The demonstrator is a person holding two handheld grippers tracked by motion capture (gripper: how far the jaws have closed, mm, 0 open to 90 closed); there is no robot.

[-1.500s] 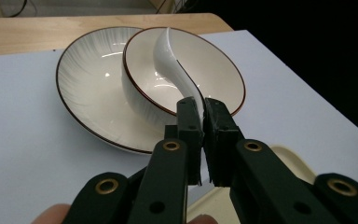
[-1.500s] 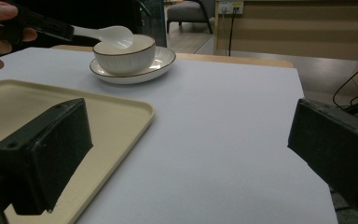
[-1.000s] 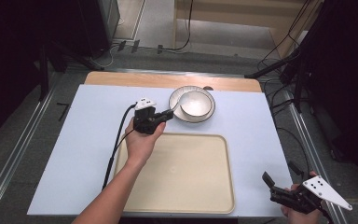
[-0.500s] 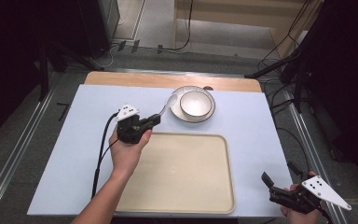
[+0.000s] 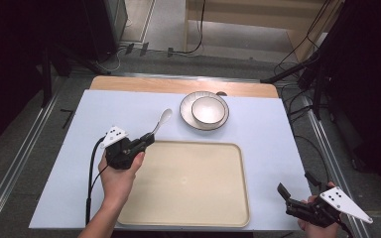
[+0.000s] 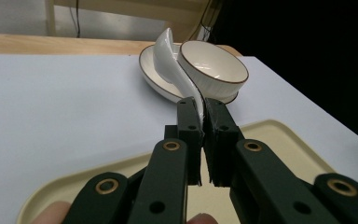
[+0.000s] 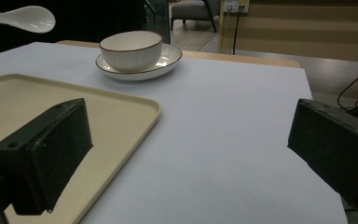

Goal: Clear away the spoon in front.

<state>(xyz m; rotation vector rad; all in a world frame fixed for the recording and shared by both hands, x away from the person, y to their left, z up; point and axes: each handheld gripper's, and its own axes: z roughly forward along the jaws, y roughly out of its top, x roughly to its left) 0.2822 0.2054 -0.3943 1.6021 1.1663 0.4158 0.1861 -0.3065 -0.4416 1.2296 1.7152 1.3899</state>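
My left gripper (image 5: 146, 141) is shut on the handle of a white ceramic spoon (image 5: 162, 119), which it holds in the air left of the bowl, over the tray's upper left corner. In the left gripper view the spoon (image 6: 173, 67) rises from between the closed jaws toward the bowl (image 6: 213, 68). The white bowl (image 5: 209, 110) sits on a white plate (image 5: 187, 112) at the back of the table. A beige tray (image 5: 188, 183) lies in front. My right gripper (image 5: 294, 193) is open with nothing in it at the table's near right corner.
A pale blue mat (image 5: 273, 134) covers the table, with a strip of wooden tabletop (image 5: 144, 84) at the back. Cables and metal rails run along the floor at both sides. Bare mat lies right of the tray (image 7: 51, 121).
My left gripper has moved left and toward me with the spoon, away from the bowl and plate. The right gripper has stayed in place.
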